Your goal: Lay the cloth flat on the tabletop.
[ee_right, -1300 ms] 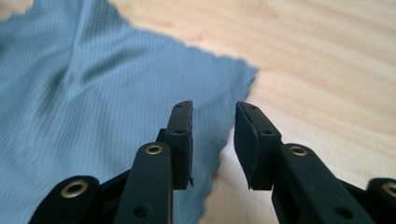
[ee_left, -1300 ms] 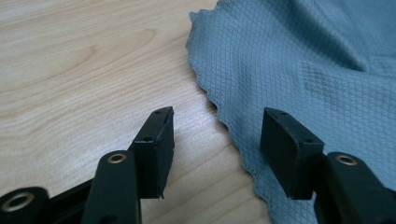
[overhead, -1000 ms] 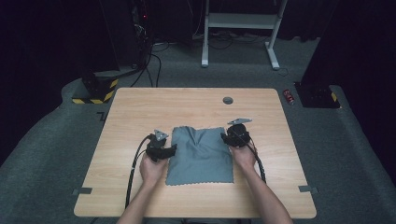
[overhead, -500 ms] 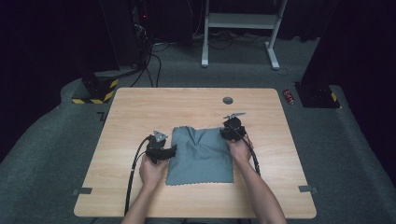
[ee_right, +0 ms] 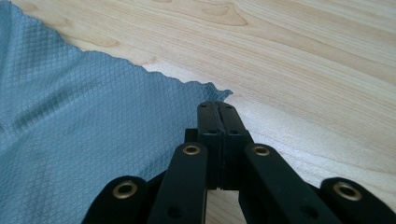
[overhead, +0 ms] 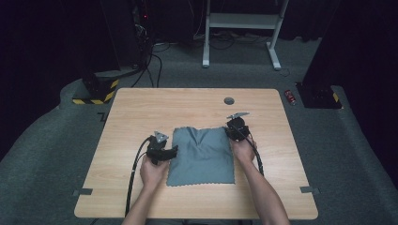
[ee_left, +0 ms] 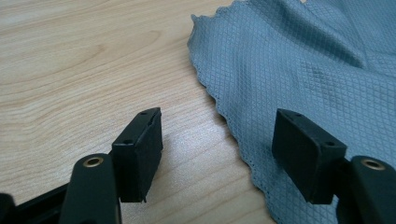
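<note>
Wood table [overhead: 141, 108] on grey carpet [overhead: 42, 154]; left tongs [ee_left: 217, 154] spread, right tongs [ee_right: 217, 109] pressed together beside cloth [overhead: 202, 154].

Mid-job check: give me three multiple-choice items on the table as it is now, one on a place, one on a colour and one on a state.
1. Where is the left gripper?
A. At the left edge of the cloth
B. At the cloth's far right corner
C. Off the table

2. What colour is the cloth?
A. Red
B. Grey-blue
C. White

3. How do the left gripper's jaws stand?
A. Shut tight
B. Open
C. Clamped on a cable

Answers:
1 A: the high view shows it beside the cloth's left edge.
2 B: the cloth looks grey-blue in every view.
3 B: the jaws have just been opening. In the left gripper view they stand apart, with the cloth's edge running between them and no pad pressing on it.
</note>
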Tool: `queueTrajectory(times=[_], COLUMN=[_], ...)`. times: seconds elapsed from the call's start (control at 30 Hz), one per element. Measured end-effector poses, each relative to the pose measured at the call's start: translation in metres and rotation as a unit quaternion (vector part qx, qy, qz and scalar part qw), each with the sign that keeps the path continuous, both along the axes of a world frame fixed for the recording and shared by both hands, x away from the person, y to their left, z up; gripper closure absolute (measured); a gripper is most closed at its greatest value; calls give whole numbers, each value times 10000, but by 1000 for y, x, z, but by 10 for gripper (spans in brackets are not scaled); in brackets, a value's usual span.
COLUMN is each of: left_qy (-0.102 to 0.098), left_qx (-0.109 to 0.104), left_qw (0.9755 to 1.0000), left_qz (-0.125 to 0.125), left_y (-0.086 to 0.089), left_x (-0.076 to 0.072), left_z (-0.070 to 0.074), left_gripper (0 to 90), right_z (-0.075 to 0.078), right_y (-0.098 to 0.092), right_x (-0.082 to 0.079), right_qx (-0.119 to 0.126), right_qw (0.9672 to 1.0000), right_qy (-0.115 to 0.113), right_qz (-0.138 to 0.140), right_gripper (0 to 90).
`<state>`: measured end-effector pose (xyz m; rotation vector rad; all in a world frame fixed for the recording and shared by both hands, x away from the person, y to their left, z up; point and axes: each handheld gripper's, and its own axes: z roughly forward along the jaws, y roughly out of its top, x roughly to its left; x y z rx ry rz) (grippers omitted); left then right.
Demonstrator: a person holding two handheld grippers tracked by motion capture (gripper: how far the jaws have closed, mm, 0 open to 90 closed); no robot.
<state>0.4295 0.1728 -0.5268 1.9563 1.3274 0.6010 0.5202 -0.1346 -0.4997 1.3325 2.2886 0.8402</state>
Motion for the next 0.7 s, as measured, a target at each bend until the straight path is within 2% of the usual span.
queueTrajectory(times=[0.1,0.2,0.4,0.43,0.47,0.5,0.57,0.7], left_qy=[2,1,-1,0,0,-1,7,21], left_qx=[-2,2,4,-3,-3,-2,-4,-14], left_qw=[10000,10000,10000,10000,10000,10000,10000,10000], left_qz=[4,1,2,10,10,9,10,3], left_y=[0,0,0,0,0,0,0,1], left_x=[0,0,0,0,0,-1,-1,-2], left_z=[0,0,0,0,0,0,0,0], left_gripper=[335,335,334,334,334,334,334,334], right_z=[2,2,-9,-8,-8,-1,8,11], right_y=[-1,-5,-9,-9,-9,-10,-11,-13], right_x=[1,2,8,7,7,0,-15,-54], right_qx=[-43,-25,-111,-20,-20,150,253,88], right_qw=[9999,9998,9996,9996,9996,9997,9995,9984], right_qy=[-118,-141,44,53,53,-47,-203,-258], right_qz=[-76,-164,-258,-290,-290,-202,-11,490], right_gripper=[899,899,869,809,809,775,759,742])
